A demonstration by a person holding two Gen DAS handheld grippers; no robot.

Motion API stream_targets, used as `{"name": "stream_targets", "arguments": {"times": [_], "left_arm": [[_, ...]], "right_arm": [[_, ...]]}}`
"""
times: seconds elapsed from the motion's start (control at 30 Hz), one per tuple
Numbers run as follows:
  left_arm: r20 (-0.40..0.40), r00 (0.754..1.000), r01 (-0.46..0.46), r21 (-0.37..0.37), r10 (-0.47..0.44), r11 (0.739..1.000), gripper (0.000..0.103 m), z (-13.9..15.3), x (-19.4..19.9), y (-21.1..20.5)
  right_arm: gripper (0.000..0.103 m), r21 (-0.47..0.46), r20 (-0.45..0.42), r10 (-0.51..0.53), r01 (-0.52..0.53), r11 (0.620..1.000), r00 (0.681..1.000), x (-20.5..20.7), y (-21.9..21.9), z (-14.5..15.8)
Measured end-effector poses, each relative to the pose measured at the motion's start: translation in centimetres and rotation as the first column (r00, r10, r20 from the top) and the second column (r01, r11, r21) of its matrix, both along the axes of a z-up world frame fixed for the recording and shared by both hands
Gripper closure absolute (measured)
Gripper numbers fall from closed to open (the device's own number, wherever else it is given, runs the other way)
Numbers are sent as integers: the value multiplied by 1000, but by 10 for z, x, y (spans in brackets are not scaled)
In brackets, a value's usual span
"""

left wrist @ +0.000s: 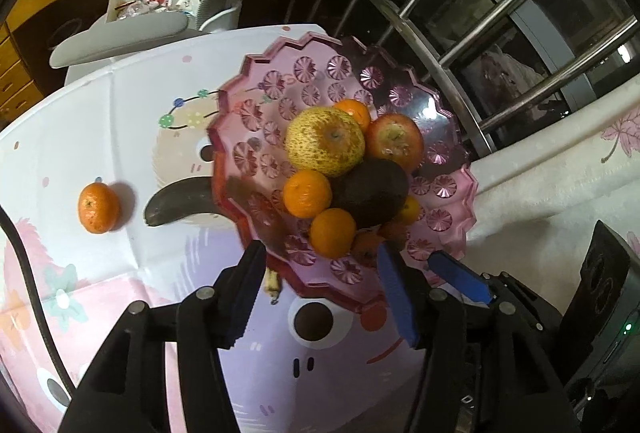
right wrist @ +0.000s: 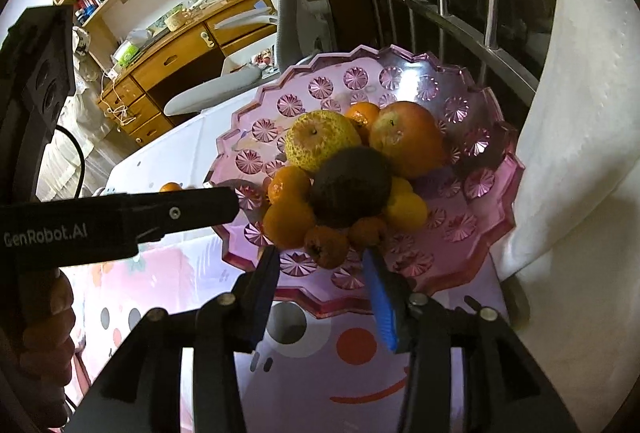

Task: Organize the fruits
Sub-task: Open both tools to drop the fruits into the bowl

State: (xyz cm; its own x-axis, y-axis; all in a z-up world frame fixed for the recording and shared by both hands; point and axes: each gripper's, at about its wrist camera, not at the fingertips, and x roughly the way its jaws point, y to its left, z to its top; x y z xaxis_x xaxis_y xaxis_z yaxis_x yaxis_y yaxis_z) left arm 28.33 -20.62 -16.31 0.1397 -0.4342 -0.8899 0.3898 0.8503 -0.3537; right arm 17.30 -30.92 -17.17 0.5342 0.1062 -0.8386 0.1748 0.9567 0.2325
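Left wrist view: pink plate [left wrist: 444,189] heaped with fruit on cartoon tablecloth [left wrist: 120,121], pale pear [left wrist: 325,141] and red apple [left wrist: 395,142] on top, dark avocado [left wrist: 370,195] mid-pile, small oranges [left wrist: 308,193] around. One loose tangerine [left wrist: 98,207] well apart on cloth, dark banana [left wrist: 180,203] poking out from under plate edge.

Risks, as judgement: pile stacked high, small oranges near front rim; any nudge from either tool likely rolls fruit off. Banana under rim may tip plate if pulled. Both tools crowd same edge, collision possible.

Left gripper [left wrist: 320,273]: jaws part-spread, nothing pinched, tips over plate's near rim. Right gripper [right wrist: 322,279]: part-spread too, empty, tips just short of front small fruit [right wrist: 326,245].
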Motion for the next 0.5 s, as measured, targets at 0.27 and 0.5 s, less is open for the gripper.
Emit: {"name": "stream_targets", "arguments": {"times": [0.27, 0.5], "left_arm": [[11, 999, -36, 25, 36, 999, 42, 2, 2, 26], [36, 998, -52, 63, 49, 997, 35, 3, 6, 55]], "right_arm": [[59, 16, 19, 3, -4, 1000, 1000, 0, 14, 5], [59, 42, 58, -23, 21, 999, 998, -6, 34, 10]]}}
